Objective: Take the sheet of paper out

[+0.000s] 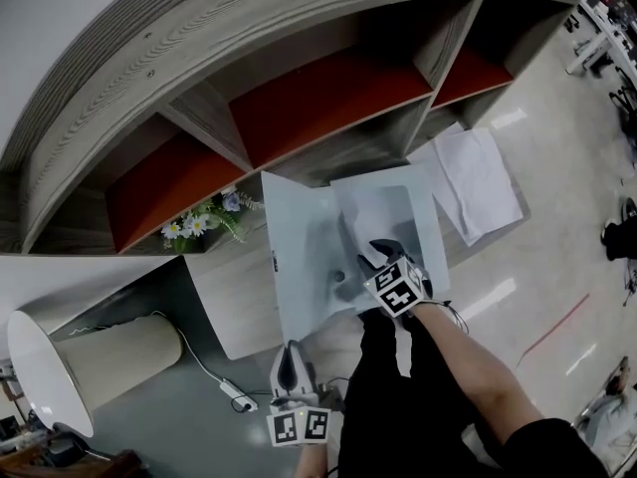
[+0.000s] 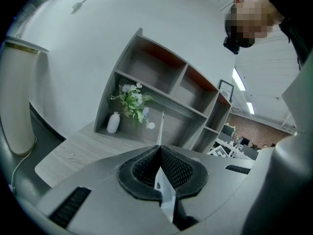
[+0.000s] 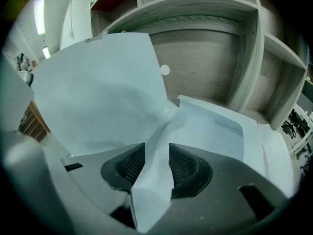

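Observation:
A pale blue folder [image 1: 299, 267] lies open on the wooden table [image 1: 234, 307] in front of the shelf. My left gripper [image 1: 290, 355] is at its near edge, shut on the thin cover, which shows edge-on between the pads [image 2: 159, 168]. A creased pale sheet of paper [image 1: 383, 207] lies in the folder's right half. My right gripper [image 1: 370, 254] points down onto it. In the right gripper view a raised fold of the sheet [image 3: 154, 146] runs between the jaws, which stand apart without pressing on it [image 3: 156, 163]. The folder cover [image 3: 98, 92] rises at the left.
A curved grey shelf unit [image 1: 299, 38] with red back panels stands behind the table. A white vase of flowers [image 1: 204, 222] sits at its foot. Loose white sheets [image 1: 483, 182] lie at the right. A white lamp shade [image 1: 90, 366] and a cable [image 1: 204, 366] are at lower left.

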A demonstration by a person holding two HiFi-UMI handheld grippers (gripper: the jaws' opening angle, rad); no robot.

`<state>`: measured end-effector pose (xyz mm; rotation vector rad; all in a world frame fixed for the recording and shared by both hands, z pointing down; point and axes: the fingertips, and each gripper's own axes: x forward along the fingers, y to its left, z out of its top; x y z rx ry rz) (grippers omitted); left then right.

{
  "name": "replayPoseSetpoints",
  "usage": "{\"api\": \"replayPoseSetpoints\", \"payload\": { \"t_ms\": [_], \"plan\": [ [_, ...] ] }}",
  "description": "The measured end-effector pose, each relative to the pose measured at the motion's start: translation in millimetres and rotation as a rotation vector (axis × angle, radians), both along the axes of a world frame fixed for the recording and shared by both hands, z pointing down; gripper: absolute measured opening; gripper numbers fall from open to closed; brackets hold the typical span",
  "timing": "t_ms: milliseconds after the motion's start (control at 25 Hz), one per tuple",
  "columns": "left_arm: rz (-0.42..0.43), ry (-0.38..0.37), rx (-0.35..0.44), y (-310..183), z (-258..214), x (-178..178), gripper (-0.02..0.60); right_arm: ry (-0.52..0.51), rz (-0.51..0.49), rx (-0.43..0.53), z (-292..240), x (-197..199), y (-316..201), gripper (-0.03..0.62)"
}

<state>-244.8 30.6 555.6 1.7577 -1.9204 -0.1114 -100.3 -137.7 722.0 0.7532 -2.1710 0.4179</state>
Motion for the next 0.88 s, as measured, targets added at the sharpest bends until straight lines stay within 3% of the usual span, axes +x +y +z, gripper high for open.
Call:
{"api": "replayPoseSetpoints", "payload": {
  "t_ms": [520, 880],
  "plan": [
    [-0.015, -0.016, -0.016, 2, 4, -2, 0.014, 0.116, -0.068, -0.06, 36, -5, -4, 0.156],
    [-0.016, -0.022, -0.019, 2, 3, 0, 0.014, 0.141, -0.054, -0.114, 51, -1, -5, 0.137]
  ]
}}
